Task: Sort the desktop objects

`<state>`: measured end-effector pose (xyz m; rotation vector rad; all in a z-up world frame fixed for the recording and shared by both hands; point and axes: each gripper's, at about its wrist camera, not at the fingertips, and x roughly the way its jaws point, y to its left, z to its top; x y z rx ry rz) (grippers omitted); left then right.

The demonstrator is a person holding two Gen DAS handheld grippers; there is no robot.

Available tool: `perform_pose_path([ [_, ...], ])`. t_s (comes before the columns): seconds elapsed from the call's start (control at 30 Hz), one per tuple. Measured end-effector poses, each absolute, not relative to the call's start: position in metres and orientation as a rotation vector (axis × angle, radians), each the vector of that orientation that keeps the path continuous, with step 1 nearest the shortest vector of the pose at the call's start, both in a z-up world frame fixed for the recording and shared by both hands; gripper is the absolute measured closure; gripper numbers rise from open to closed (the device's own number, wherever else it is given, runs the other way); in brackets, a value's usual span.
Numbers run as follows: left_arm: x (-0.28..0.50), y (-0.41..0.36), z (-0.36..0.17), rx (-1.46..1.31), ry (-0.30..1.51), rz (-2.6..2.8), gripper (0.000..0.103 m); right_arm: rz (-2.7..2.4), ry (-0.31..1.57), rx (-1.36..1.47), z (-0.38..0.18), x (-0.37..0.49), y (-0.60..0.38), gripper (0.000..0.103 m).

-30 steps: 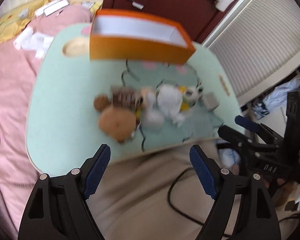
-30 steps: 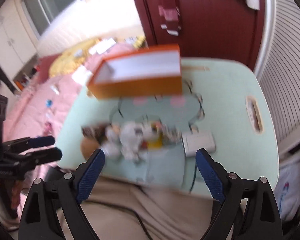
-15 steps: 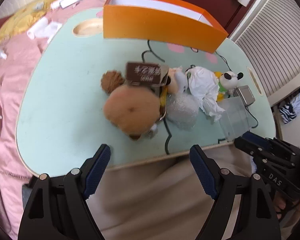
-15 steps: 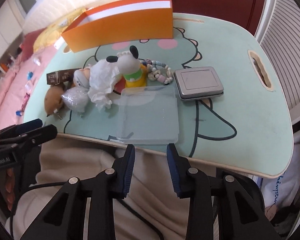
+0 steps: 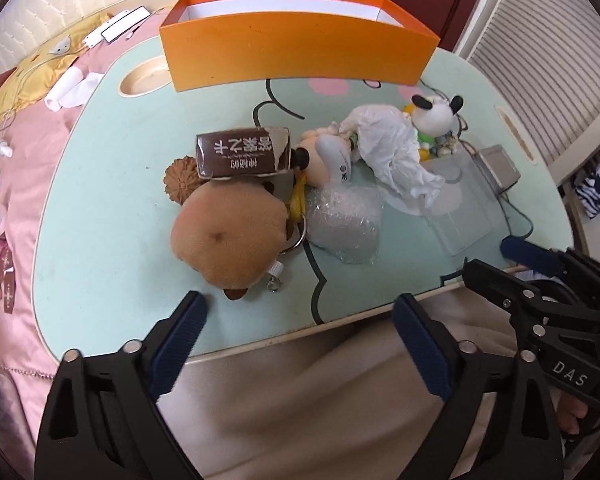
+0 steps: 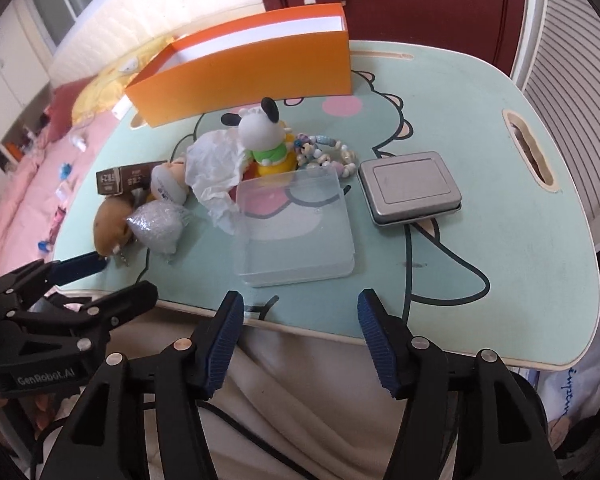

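A mint lap table carries an open orange box at its far side. In front lie a brown plush, a brown carton, a bubble-wrap bundle, crumpled white tissue, a panda-eared figure, a bead string, a clear plastic case and a metal tin. My left gripper is open at the near edge, below the plush. My right gripper is open below the clear case.
A pink bedspread with small loose items lies to the left. A dark red door and a slatted panel stand behind and to the right. Beige cloth lies under both grippers. The table has a handle slot.
Both grippers have come closer to the table over the second. The right gripper's jaws, narrow half a second ago, have opened wider. The objects have not moved.
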<state>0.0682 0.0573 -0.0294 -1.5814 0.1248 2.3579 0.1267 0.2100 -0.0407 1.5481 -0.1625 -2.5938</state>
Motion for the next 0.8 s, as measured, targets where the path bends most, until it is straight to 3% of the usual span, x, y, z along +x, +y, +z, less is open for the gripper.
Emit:
perform_pose_path([
  [0.13, 0.064, 0.054, -0.034, -1.605, 0.168, 2.406, 0.001, -2.589, -0.156, 1.552, -0.042, 0.126, 0.208, 0.039],
  [0.27, 0.061, 0.050, -0.035, -1.610, 0.183, 2.438, 0.000, -2.585, -0.149, 1.556, -0.043, 0.125, 0.207, 0.022],
  [0.8, 0.059, 0.047, -0.038, -1.588, 0.195, 2.439, 0.000, -2.560, -0.177, 1.553, -0.045, 0.122, 0.205, 0.017],
])
